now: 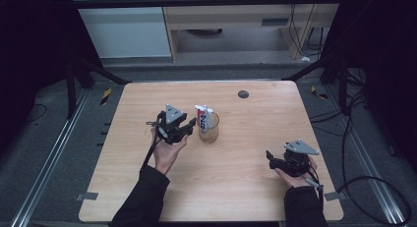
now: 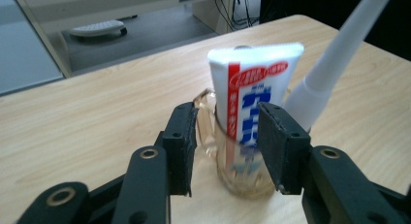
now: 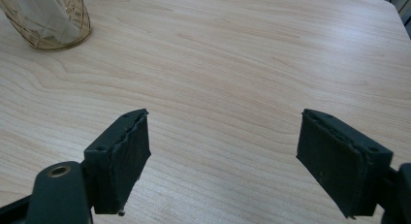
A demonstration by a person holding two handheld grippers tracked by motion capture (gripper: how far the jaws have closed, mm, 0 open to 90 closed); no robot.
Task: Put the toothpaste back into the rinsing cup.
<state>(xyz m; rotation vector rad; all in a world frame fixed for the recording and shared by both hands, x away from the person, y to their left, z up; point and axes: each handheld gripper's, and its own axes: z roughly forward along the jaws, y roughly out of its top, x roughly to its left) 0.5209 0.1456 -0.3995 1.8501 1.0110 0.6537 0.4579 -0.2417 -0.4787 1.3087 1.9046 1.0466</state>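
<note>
- my left claw (image 2: 227, 146) is spread around the amber cut-glass cup (image 2: 240, 170) mid-table, jaws not yet touching; gripping it remains.
- white-and-blue toothpaste tube (image 2: 252, 93) already stands inside the cup.
- my right claw (image 3: 223, 161) is spread, idle at near right.

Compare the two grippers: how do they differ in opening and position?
The left gripper has its fingers fairly close together, either side of the glass cup with the toothpaste tube; the right gripper is spread wide over bare table. The left sits mid-table, the right near the front corner. Both are hand-held.
</note>
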